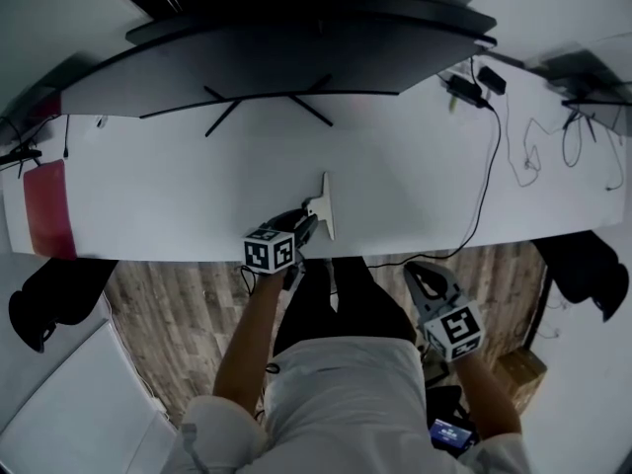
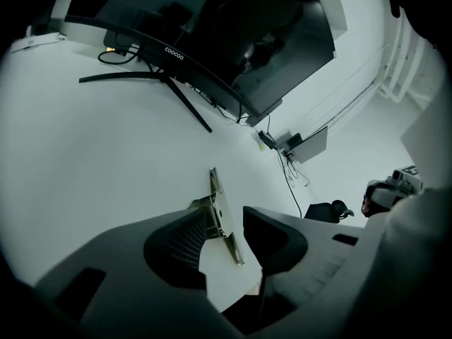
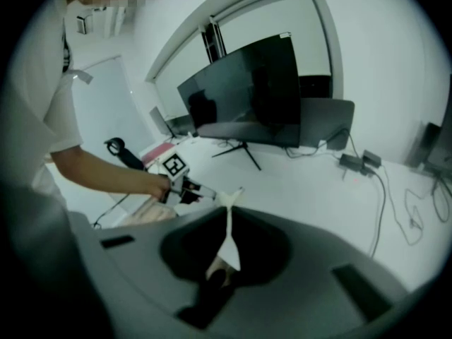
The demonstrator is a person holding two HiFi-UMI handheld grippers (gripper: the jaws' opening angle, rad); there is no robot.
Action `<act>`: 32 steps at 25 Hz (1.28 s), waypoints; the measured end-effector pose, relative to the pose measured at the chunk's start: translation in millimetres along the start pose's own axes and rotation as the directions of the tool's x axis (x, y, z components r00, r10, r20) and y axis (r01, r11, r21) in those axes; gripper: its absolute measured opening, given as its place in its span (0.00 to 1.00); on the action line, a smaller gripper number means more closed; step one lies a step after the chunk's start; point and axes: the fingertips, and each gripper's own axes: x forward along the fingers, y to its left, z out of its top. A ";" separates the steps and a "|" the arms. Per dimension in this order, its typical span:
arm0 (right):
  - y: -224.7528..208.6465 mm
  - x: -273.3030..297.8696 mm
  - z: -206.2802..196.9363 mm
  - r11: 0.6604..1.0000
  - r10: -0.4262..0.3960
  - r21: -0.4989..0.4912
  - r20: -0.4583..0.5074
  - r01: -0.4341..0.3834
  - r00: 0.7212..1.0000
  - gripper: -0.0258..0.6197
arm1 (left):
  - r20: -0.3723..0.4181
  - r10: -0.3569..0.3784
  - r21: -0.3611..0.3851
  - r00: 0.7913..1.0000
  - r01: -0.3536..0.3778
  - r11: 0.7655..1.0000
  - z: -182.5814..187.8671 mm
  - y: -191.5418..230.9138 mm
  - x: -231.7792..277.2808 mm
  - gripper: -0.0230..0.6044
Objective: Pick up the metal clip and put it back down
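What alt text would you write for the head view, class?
Seen from above, the left hand-held gripper is at a metal clip lying near the front edge of a white desk. The right hand-held gripper hangs off the desk, above wooden floor.

right gripper [image 3: 227, 214] jaws meet; left gripper [image 3: 203, 192] at metal clip [image 3: 230, 198].

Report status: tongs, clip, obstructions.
Left tongs open, astride metal clip. Right tongs shut, empty. Clip down on desk. Nothing blocking.
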 end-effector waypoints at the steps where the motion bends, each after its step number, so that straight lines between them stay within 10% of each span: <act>1: -1.7 1.4 -0.7 1.000 0.001 0.001 0.000 -0.001 1.000 0.10 | -0.008 0.000 -0.010 1.000 0.000 1.000 -0.9 1.8 4.1 0.33; 22: -29.6 15.5 -3.0 1.000 0.014 0.004 -0.036 -0.014 0.999 0.10 | 0.036 -0.114 -0.228 0.993 0.119 0.966 1.0 -2.6 31.8 0.09; 32: -34.1 11.6 3.3 0.999 0.039 -0.021 -0.033 -0.040 0.999 0.10 | 0.086 -0.124 -0.219 0.989 0.140 0.966 11.7 -19.6 14.4 0.09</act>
